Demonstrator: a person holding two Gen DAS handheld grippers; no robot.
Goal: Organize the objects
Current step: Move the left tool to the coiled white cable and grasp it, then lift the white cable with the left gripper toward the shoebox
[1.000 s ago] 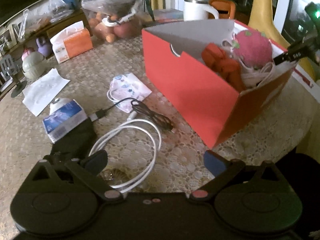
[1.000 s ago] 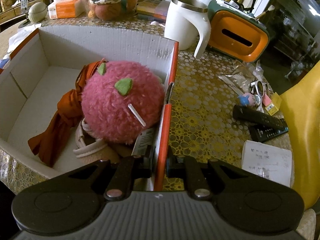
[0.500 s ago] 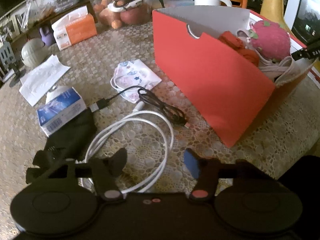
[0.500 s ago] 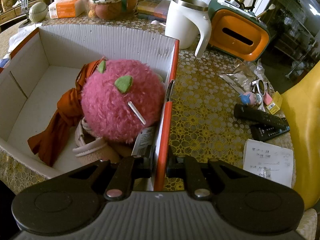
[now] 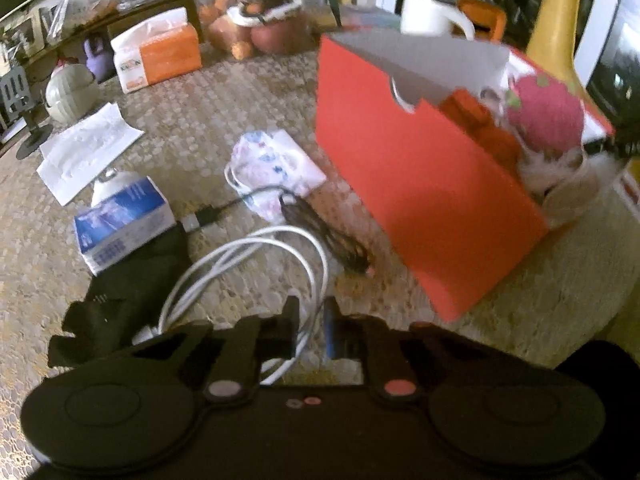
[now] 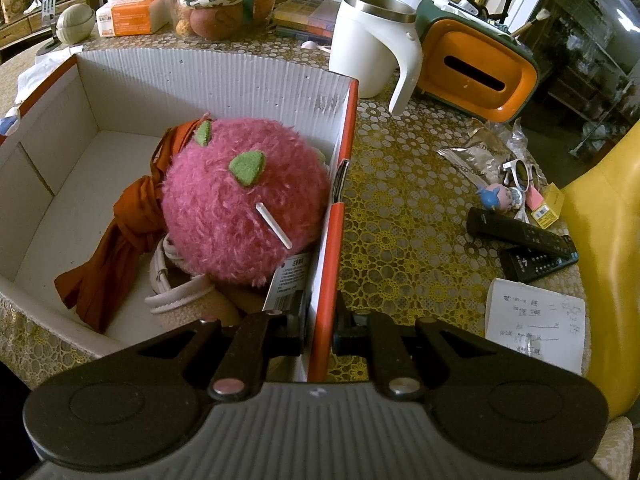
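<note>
1. Lace cloth covers the round desk point(image 5: 208, 120), crowded at its far edge with a tissue pack and bagged fruit.
2. My left gripper point(image 5: 311, 330) is closing on the white cable point(image 5: 256, 252), whose near loop runs between its fingertips at the desk's near edge.
3. That cable looks light, limp and slick; I judge it will dangle and may drag the black cable point(image 5: 320, 228) lying across it, so gripping several strands together seems best.
4. My right gripper point(image 6: 320, 334) is clamped on the right wall of the red box point(image 6: 334, 240), steadying it.
5. Thin cardboard may flex there.
</note>
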